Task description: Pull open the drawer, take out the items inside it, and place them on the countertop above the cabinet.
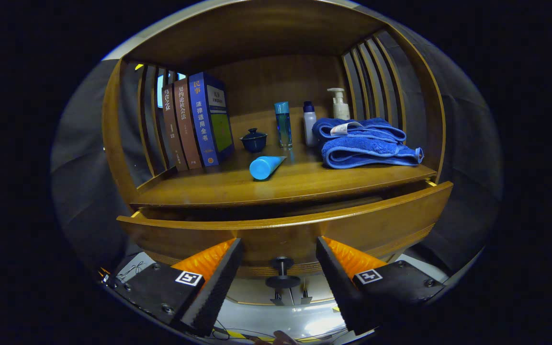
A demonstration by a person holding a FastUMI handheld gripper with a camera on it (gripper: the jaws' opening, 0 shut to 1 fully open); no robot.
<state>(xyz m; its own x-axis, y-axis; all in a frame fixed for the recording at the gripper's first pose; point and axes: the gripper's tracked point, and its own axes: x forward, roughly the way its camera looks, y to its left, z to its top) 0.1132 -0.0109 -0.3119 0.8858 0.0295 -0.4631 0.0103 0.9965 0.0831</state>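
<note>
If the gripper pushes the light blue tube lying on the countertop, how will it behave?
The tube lies on its side and looks round, so it may roll. Its smooth surface might slip between the fingers. The open gripper is at the drawer knob.

The scene is dimly lit, with warm light thrown from above onto the tabletop, where soft reflections are seen. Deep shadow is held inside the drawer gap. Straight edges are bowed by fisheye distortion; focus is kept sharp.
</note>
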